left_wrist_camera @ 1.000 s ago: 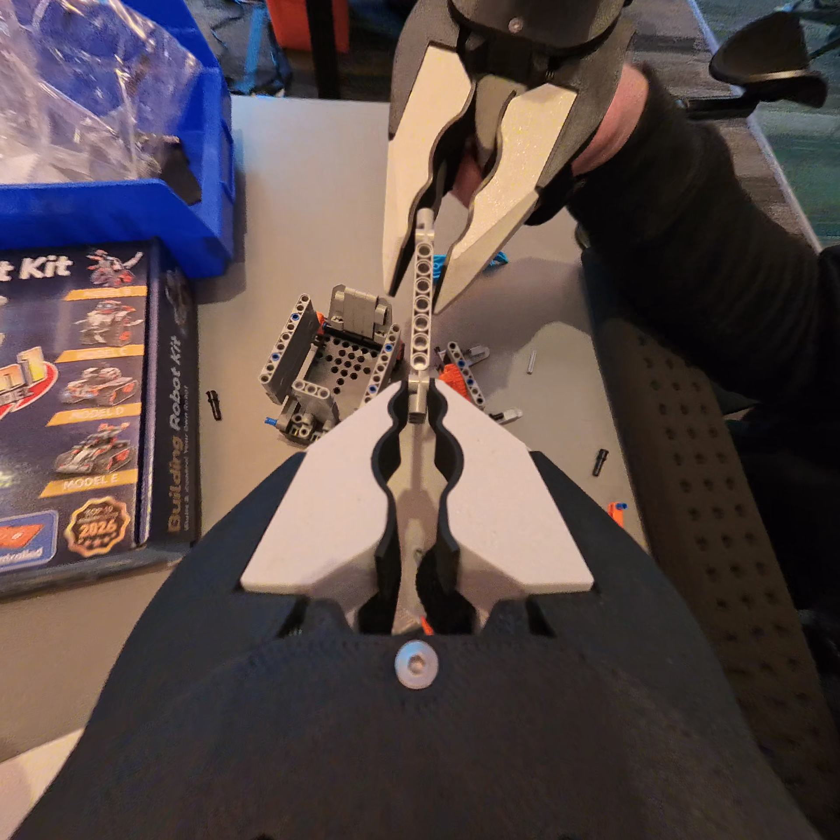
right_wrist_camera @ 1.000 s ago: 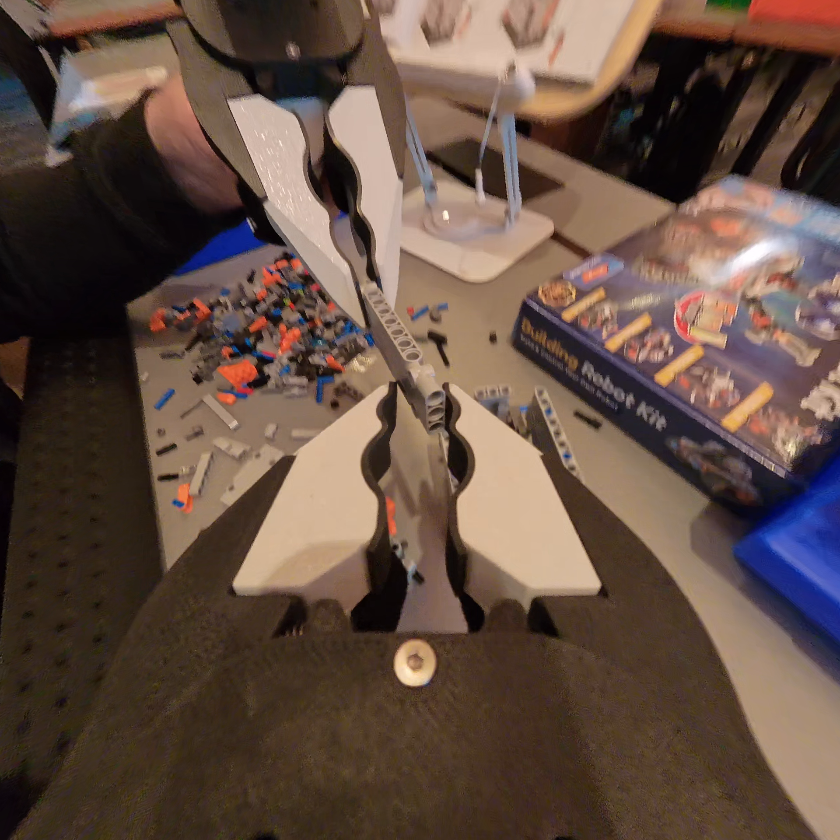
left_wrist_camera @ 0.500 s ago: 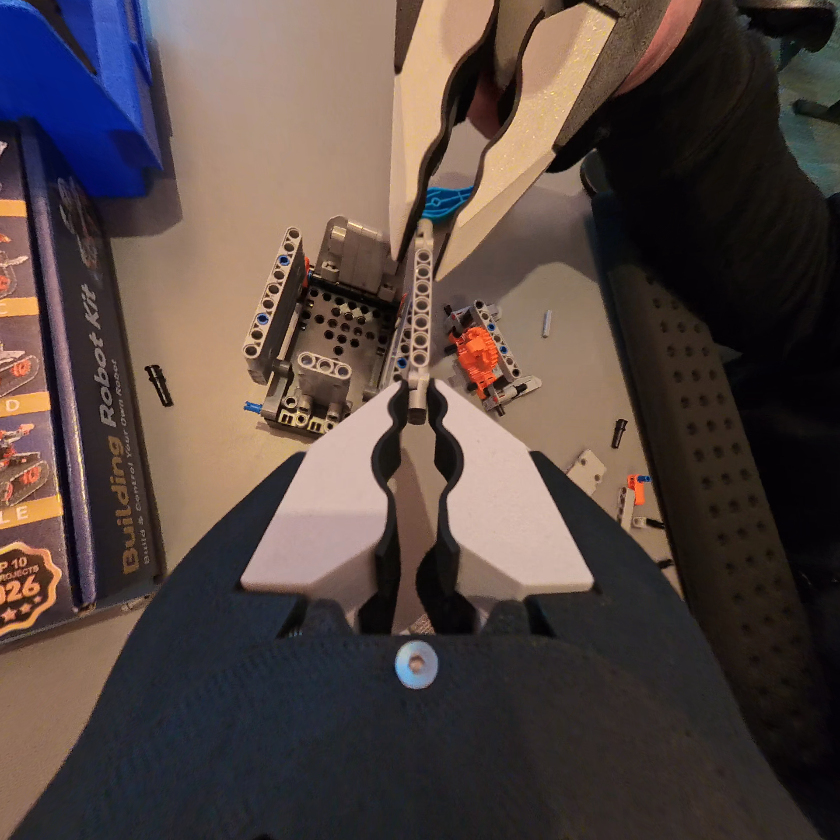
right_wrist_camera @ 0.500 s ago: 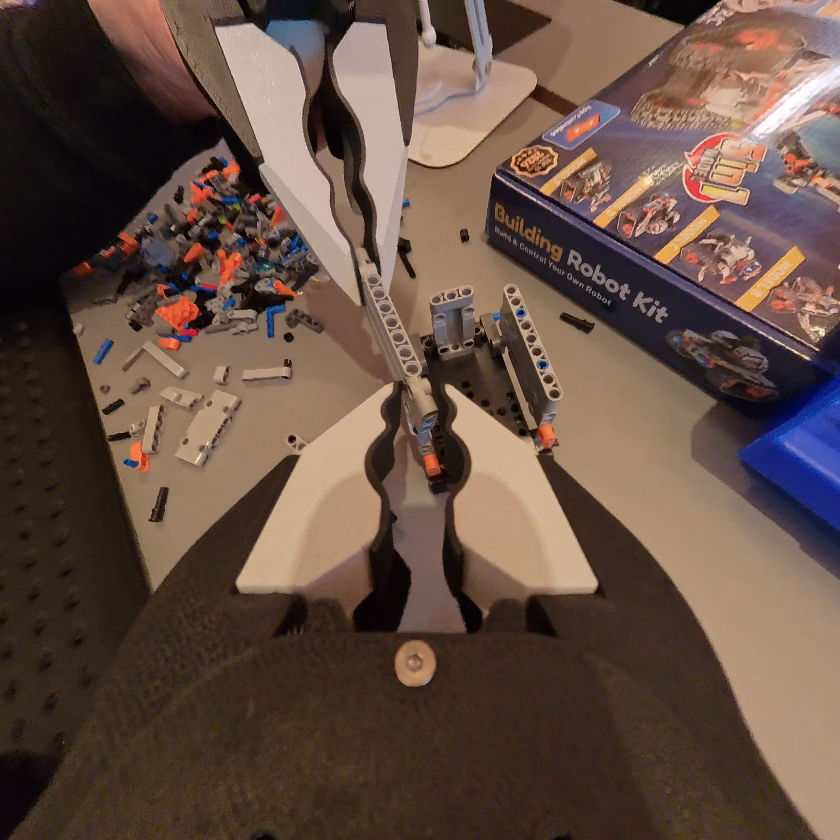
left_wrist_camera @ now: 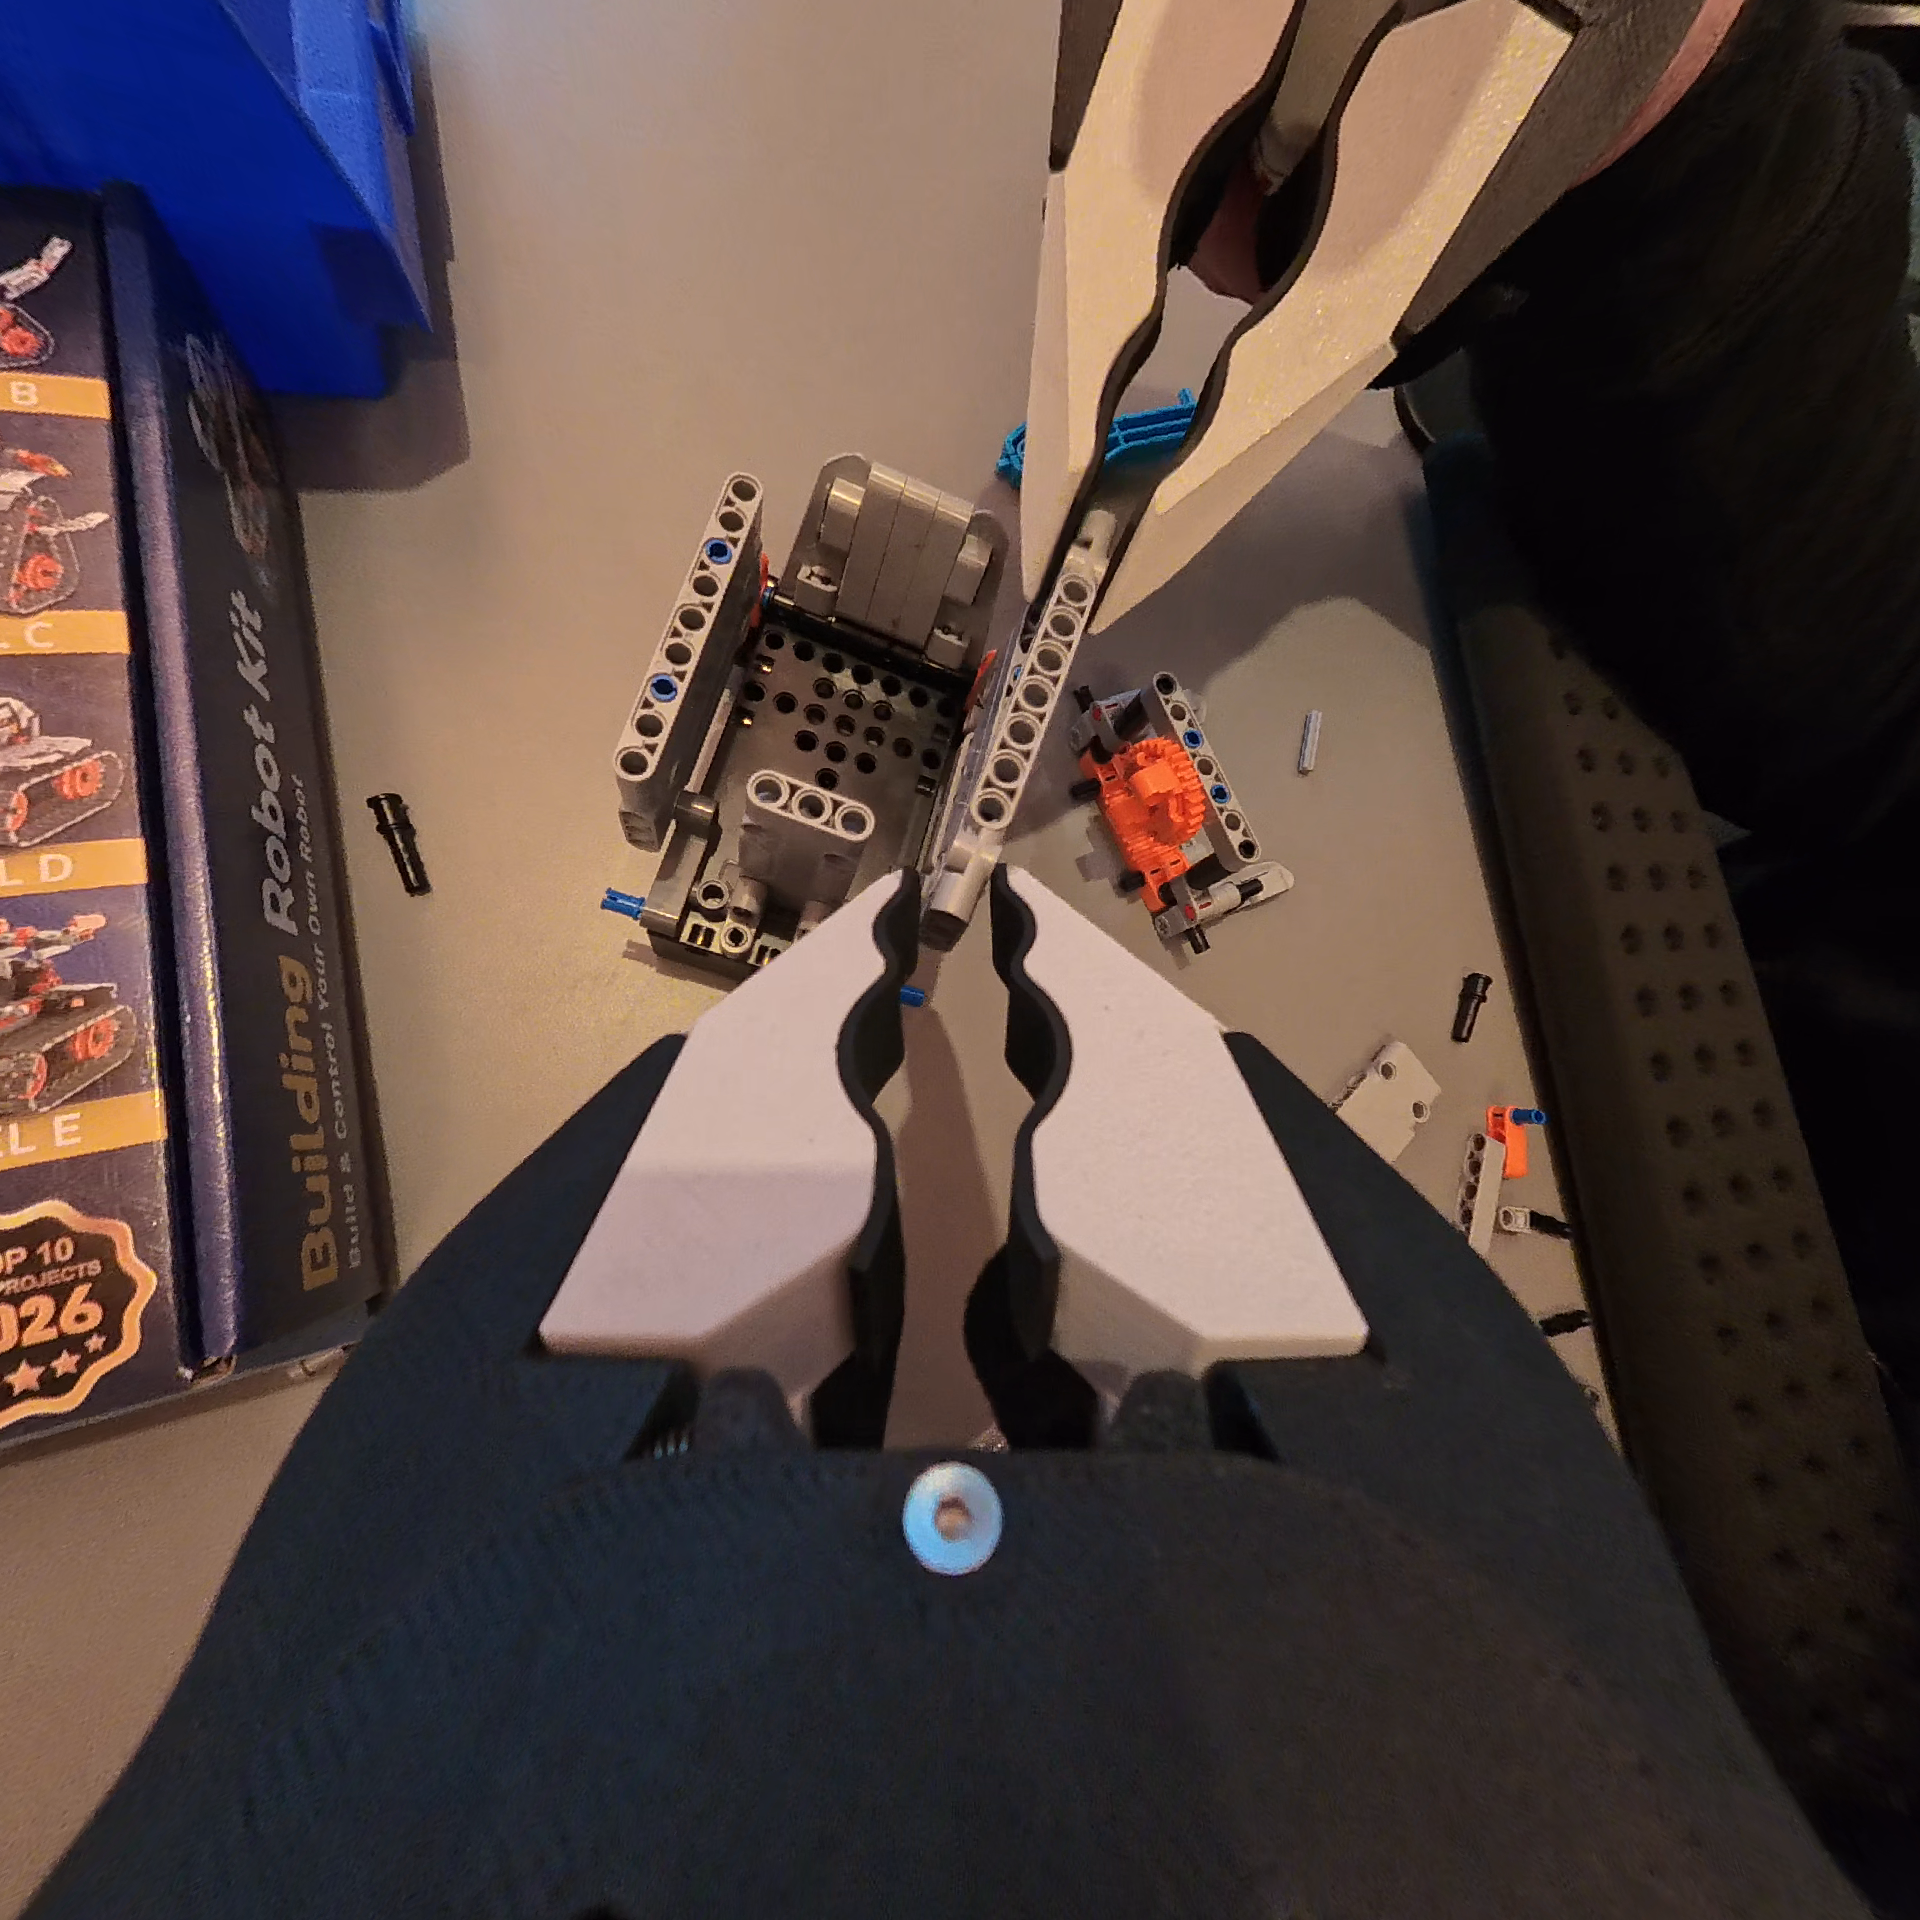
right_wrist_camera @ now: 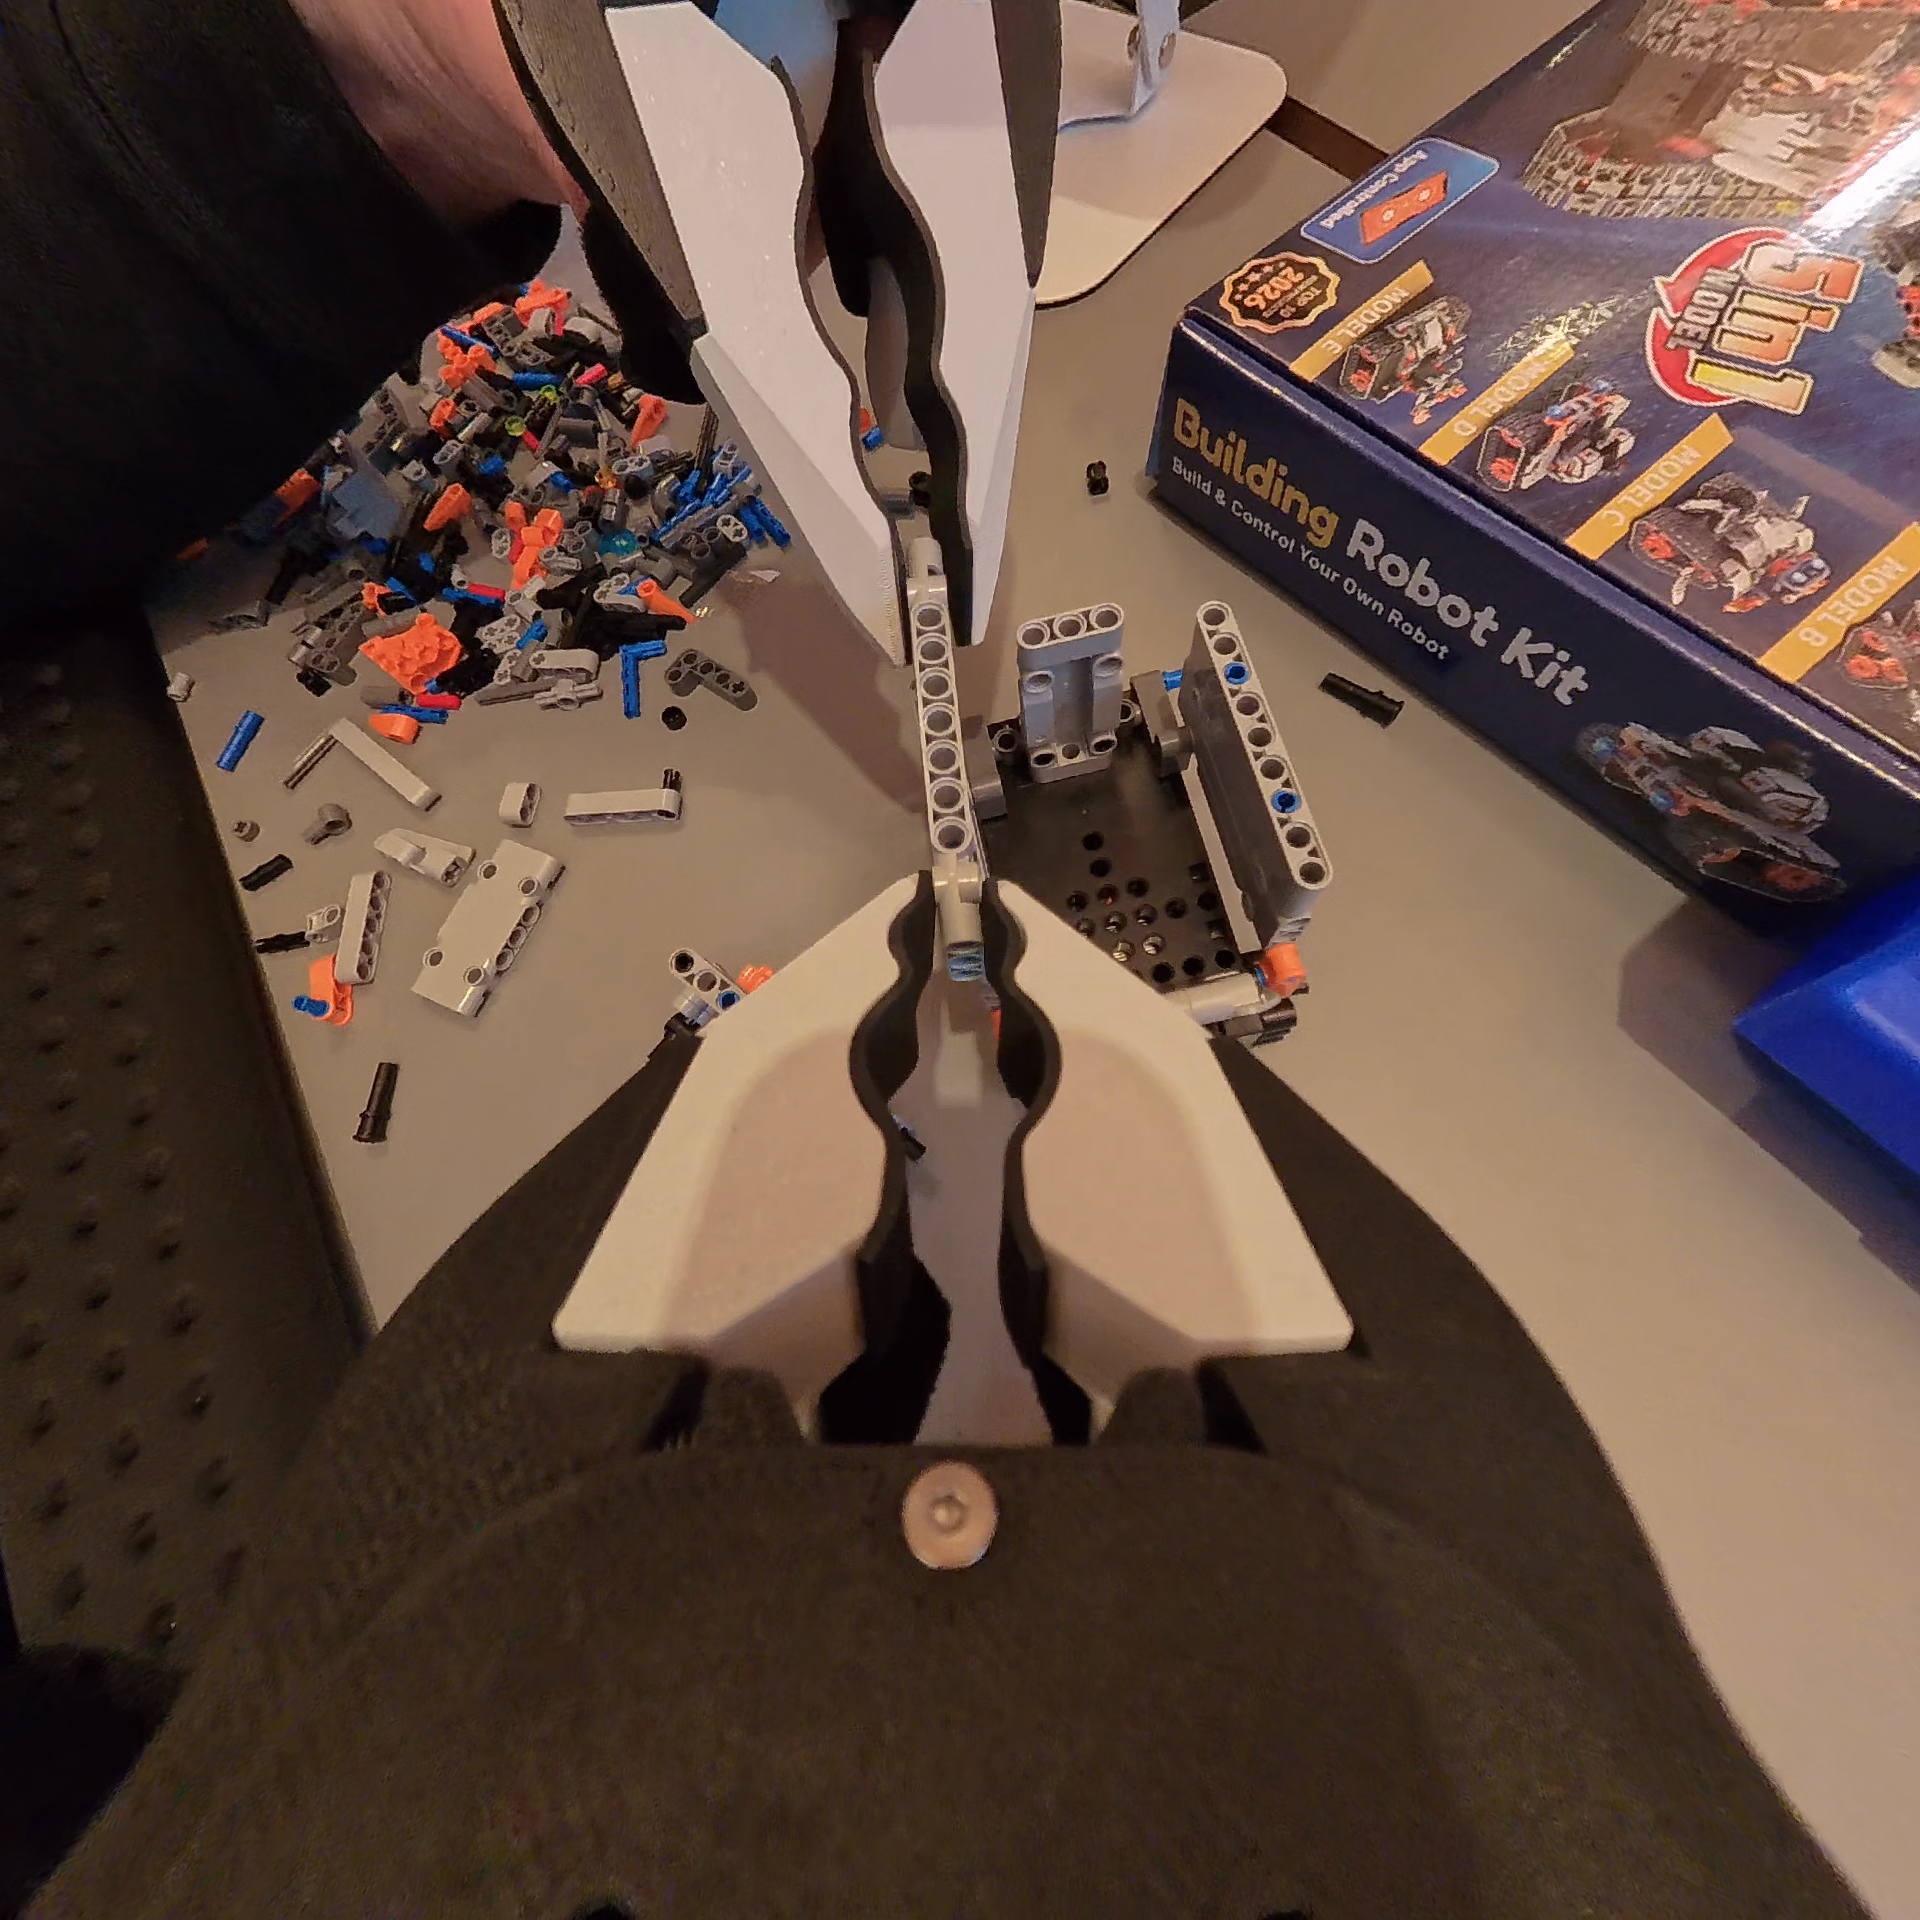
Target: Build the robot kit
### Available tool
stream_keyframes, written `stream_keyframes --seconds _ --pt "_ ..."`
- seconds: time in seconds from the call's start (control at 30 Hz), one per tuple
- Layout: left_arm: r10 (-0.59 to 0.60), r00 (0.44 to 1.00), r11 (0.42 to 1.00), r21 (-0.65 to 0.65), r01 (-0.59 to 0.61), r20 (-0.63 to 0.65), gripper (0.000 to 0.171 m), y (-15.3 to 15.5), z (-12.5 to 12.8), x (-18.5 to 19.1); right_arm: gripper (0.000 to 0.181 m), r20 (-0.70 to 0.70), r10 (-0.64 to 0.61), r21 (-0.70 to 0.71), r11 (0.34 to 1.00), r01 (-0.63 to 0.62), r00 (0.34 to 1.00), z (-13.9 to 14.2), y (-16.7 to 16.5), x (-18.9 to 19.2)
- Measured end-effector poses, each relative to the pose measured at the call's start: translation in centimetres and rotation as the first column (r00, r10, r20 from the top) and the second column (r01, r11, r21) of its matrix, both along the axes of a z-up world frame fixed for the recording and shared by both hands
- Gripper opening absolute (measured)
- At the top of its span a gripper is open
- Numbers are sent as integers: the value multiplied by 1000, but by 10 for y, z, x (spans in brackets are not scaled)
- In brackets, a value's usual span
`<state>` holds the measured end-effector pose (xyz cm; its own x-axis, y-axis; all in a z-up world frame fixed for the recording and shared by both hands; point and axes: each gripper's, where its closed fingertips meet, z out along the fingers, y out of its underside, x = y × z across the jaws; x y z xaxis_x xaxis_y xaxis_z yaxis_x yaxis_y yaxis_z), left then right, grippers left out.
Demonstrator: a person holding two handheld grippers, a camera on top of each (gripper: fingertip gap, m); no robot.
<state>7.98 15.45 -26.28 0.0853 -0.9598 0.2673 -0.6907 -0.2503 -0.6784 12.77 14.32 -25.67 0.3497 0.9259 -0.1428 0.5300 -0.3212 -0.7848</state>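
Now my left tongs and right tongs each pinch an end of a grey holed beam, held against the half-built chassis on the bench, its other side beam already fixed.

Printed title, model labels and a round badge on the blue kit box, wording not given

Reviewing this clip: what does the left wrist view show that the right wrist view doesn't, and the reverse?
Left only: the orange gear piece on the table.
Right only: the pile of loose parts and a white stand base.
Both: the left gripper and right gripper each shut on an end of the grey holed beam, beside the black base plate; the kit box.
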Motion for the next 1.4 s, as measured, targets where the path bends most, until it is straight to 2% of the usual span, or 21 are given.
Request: stream_keyframes --seconds 1.4 --pt "-12 1000 1000 -2 12 8 7 -1 -4 -5 7 -9 -19 -8 1000 19 1000 0 2 5"
